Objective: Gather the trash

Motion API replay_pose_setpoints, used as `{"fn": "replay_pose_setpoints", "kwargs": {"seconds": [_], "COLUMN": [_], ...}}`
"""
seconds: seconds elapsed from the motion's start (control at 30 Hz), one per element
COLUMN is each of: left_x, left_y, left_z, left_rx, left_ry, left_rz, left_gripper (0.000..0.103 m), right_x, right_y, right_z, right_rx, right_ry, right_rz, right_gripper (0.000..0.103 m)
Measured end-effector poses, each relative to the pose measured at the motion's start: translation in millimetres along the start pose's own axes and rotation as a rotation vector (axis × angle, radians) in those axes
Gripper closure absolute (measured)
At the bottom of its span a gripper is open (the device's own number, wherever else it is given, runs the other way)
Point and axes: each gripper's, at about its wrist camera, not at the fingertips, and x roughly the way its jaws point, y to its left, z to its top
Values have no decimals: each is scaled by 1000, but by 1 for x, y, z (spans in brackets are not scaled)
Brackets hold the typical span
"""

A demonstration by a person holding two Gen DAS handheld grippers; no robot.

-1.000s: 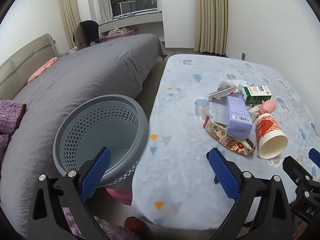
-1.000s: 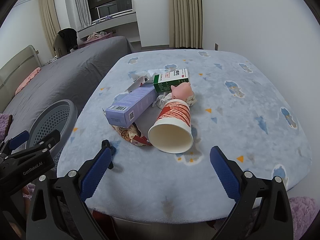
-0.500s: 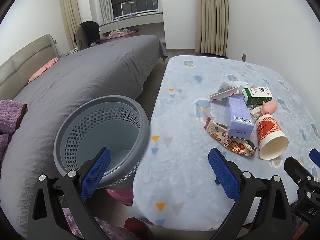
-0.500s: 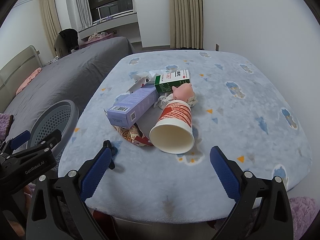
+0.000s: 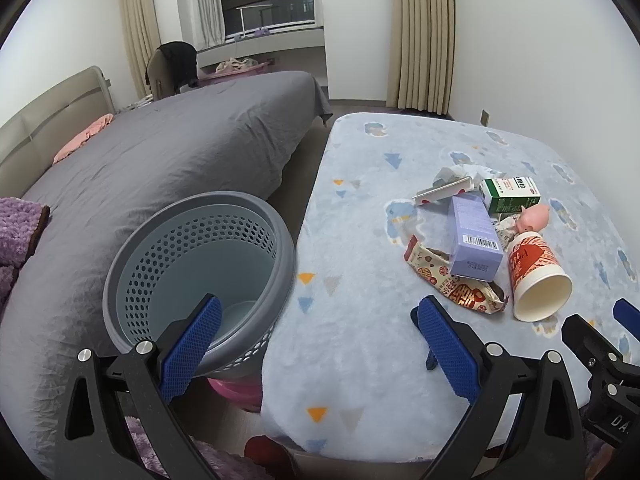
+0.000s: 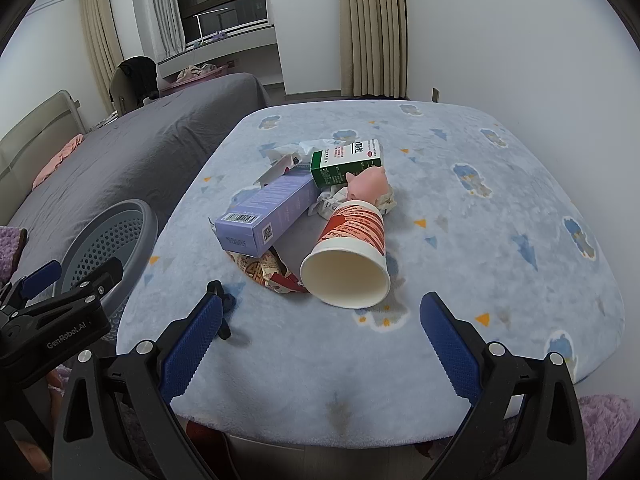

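A heap of trash lies on the blue blanket-covered table [image 6: 460,264]: a red-and-white paper cup [image 6: 350,256] on its side, a lilac box [image 6: 266,218], a green-and-white box [image 6: 346,162], a pink pig toy [image 6: 370,184], a printed wrapper [image 6: 266,272] and crumpled paper. In the left wrist view the same cup [image 5: 534,276] and lilac box [image 5: 474,238] sit right of centre. A grey perforated bin [image 5: 200,268] stands left of the table. My left gripper [image 5: 320,344] hangs open over the table's near edge beside the bin. My right gripper [image 6: 320,340] is open, just short of the cup.
A bed with a grey cover [image 5: 160,160] fills the left side behind the bin. A purple fluffy cloth [image 5: 18,228] lies at the far left. Something pink [image 5: 236,390] sits under the bin. A white wall [image 6: 520,40] borders the table's far and right sides.
Both grippers have drawn back slightly from the table, so the trash pile looks a little smaller and farther. Nothing was taken hold of; both stay open.
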Motion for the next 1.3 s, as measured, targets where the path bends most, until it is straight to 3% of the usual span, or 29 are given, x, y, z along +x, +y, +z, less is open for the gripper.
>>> {"fn": "replay_pose_setpoints", "kwargs": {"seconds": [0.77,1.3], "left_x": [6,20], "left_y": [-6,-7], "left_z": [-5,-8], "left_rx": [12,7], "left_ry": [14,41], "left_rz": [-11,-1], "left_gripper": [6,6], "right_x": [6,56], "right_y": [-13,-16], "right_z": [-2,1], "right_rx": [31,67], "right_ry": [15,54], "right_rz": [-12,-60], "right_gripper": [8,8]}}
